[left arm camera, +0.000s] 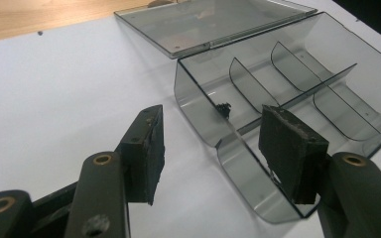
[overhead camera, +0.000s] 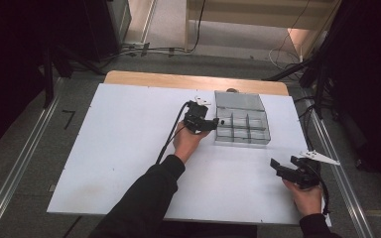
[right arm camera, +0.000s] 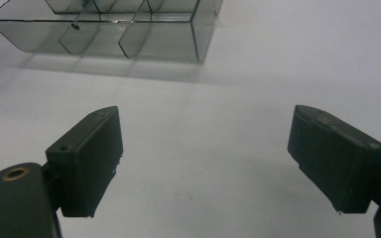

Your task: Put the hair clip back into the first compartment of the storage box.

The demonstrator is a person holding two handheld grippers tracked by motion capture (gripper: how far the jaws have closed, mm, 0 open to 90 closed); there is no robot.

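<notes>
I hold my left gripper (overhead camera: 213,122) at the left side of the box (overhead camera: 241,130), on the white table (overhead camera: 129,148). Its jaws are open about half way and nothing is between them. In the left gripper view one pad (left arm camera: 151,148) is over the bare table and the other pad (left arm camera: 290,148) is over the near corner of the box (left arm camera: 278,104), so the box wall passes near the gap but the pads do not press on it.

The box is clear grey plastic with thin dividers that make several compartments. Its lid (overhead camera: 238,100) is open and lies flat on the far side of it, toward the wooden edge of the table. In the left gripper view the lid (left arm camera: 213,22) is joined to the far wall of the box. A small black thing (left arm camera: 223,108) lies on the floor of the compartment at the box's left side, close to the wall. In the high view I see it as a dark dot (overhead camera: 223,121) just beside my left gripper.

My right gripper (overhead camera: 284,168) is at the near right of the table, well apart from the box. Its jaws are wide open and empty, with only white table under them. In the right gripper view the box (right arm camera: 114,29) is far ahead, at the top left.
</notes>
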